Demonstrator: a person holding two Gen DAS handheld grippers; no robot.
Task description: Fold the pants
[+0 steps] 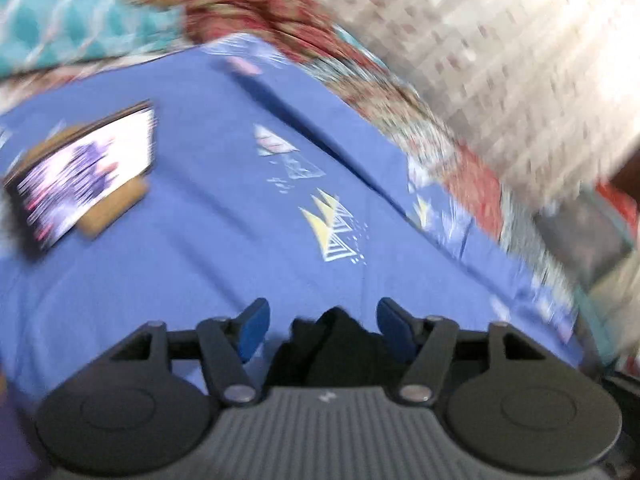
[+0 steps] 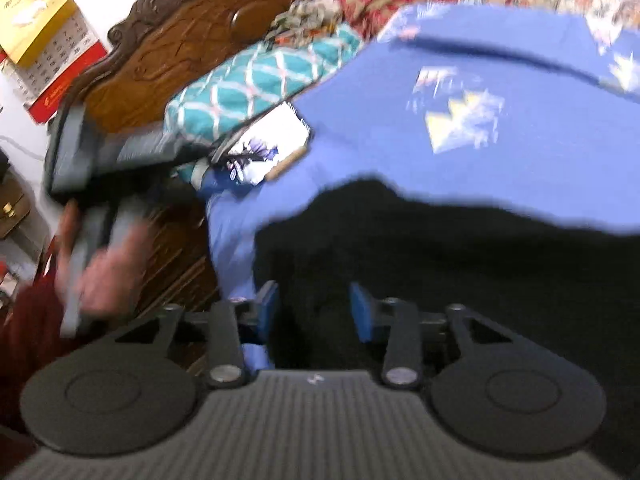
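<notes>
Black cloth, the pants [image 2: 420, 264], lies in a soft dark heap on a bed, nearest the right claw [image 2: 314, 310]. That claw's blue pads [image 2: 362, 312] stand partly apart over the heap; blur hides whether they press any cloth, so I cannot tell if it grips. In the left wrist view a small dark peak of the same pants rises between the left claw's [image 1: 322, 326] blue pads, which stand wide apart and clear of it on both sides, holding nothing.

Under the pants spreads a smooth blue sheet [image 1: 180, 248], printed with pale yellow and white triangles and creased by one long ridge. A flat, bright-faced rectangle, perhaps a tablet [image 1: 86, 172], leans on a tan stand on the sheet. Off the bed's side, in the right wrist view, a hand [image 2: 108, 272] with a dark red sleeve holds the grey body of the left gripper.

Farther back lie a teal cushion [image 2: 256, 84] with a white lattice and a rumpled red patterned quilt [image 1: 256, 8]. Behind them rises a carved brown wooden headboard [image 2: 168, 44], with a wall calendar [image 2: 48, 36] beside it.
</notes>
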